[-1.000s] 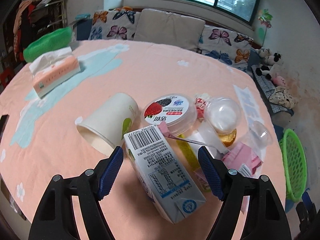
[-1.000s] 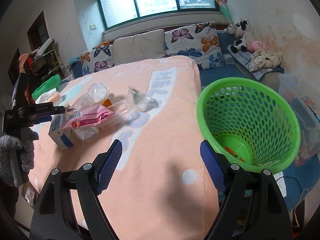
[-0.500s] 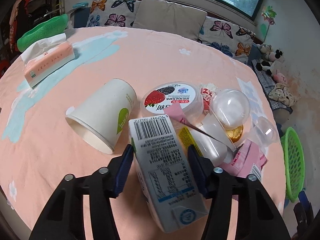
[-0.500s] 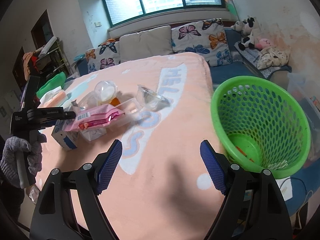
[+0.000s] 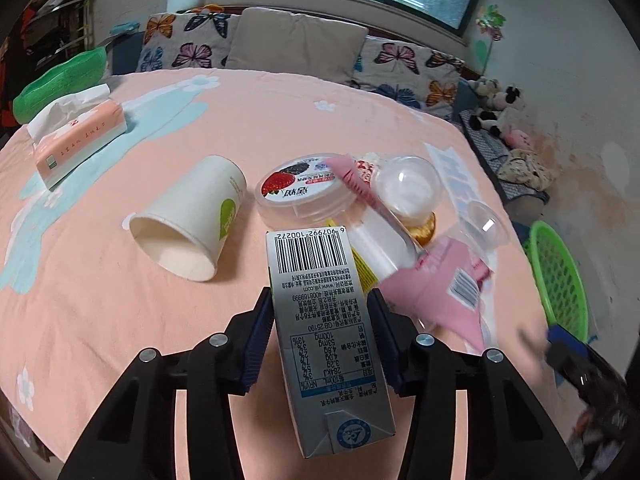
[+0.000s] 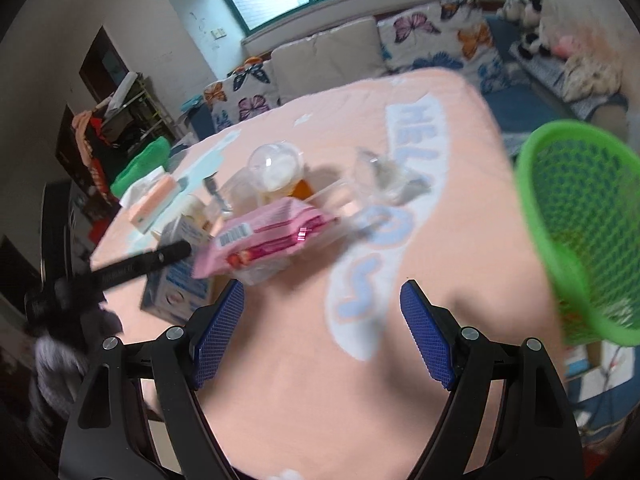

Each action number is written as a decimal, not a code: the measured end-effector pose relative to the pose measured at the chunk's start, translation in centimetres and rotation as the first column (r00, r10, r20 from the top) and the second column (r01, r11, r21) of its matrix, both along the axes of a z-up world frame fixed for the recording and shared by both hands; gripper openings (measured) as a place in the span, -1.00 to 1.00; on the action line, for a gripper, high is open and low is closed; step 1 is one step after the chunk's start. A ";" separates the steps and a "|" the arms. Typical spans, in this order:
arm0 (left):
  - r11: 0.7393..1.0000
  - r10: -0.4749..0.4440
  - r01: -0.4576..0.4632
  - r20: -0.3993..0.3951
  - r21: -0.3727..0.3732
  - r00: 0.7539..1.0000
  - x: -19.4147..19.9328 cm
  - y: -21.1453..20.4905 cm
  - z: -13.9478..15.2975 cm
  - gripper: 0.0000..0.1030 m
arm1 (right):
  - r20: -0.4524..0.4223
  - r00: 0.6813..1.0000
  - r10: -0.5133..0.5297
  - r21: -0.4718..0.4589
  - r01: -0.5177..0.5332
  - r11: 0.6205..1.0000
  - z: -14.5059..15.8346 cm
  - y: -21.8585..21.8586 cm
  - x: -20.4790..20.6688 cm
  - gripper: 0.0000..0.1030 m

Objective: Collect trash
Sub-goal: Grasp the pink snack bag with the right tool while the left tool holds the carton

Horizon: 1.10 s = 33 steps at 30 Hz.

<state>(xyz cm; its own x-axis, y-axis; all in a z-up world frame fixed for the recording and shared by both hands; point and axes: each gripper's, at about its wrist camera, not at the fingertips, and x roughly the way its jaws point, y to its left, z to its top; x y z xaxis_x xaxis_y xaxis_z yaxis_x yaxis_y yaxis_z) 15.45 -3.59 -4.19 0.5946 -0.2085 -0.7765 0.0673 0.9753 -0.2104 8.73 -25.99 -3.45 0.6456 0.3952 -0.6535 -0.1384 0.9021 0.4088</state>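
Observation:
My left gripper [image 5: 320, 332] is shut on a grey milk carton [image 5: 320, 320] with a barcode, held between both pads over the pink tabletop [image 5: 120, 280]. Behind it lie a tipped white paper cup [image 5: 188, 224], a strawberry yogurt tub [image 5: 304, 196], clear plastic domes [image 5: 408, 188] and a pink wrapper [image 5: 444, 296]. My right gripper [image 6: 322, 334] is open and empty above the table's near edge; the pink wrapper [image 6: 268, 236] and the carton [image 6: 180, 276] lie ahead to its left. The green mesh basket [image 6: 580, 220] stands off the table to the right.
A tissue pack [image 5: 76, 140] lies at the table's far left. A sofa with butterfly cushions [image 5: 304, 44] runs behind the table. Stuffed toys [image 5: 496, 108] sit at the right. The basket [image 5: 560, 276] shows beyond the table's right edge in the left wrist view.
My left gripper has closed on the milk carton and raised it. My right gripper has swung left from the basket toward the trash pile, still open.

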 end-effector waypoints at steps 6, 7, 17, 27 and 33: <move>0.999 -0.035 0.035 0.022 -0.018 0.999 -1.6 0.9 0.6 -0.10 | -0.123 0.992 0.031 0.179 -0.009 0.984 0.0 1.7 3.2 0.55; 0.999 -0.037 0.038 0.026 -0.018 0.999 -1.8 1.0 0.7 -0.10 | -0.137 0.990 0.031 0.197 -0.003 0.980 0.0 1.7 3.7 0.55; 0.996 -0.075 0.077 0.052 -0.039 0.996 -2.5 2.1 1.2 -0.10 | -0.279 0.960 -0.031 0.300 0.117 0.947 -1.2 2.0 7.0 0.54; 0.994 -0.093 0.095 0.049 -0.045 0.994 -2.6 2.4 0.8 -0.10 | -0.331 0.941 -0.075 0.270 0.171 0.948 -1.8 1.3 7.4 0.03; 0.995 -0.092 0.094 0.056 -0.045 0.994 -2.4 2.4 1.1 -0.10 | -0.278 0.959 -0.059 0.254 0.132 0.958 -0.8 1.3 6.3 -0.26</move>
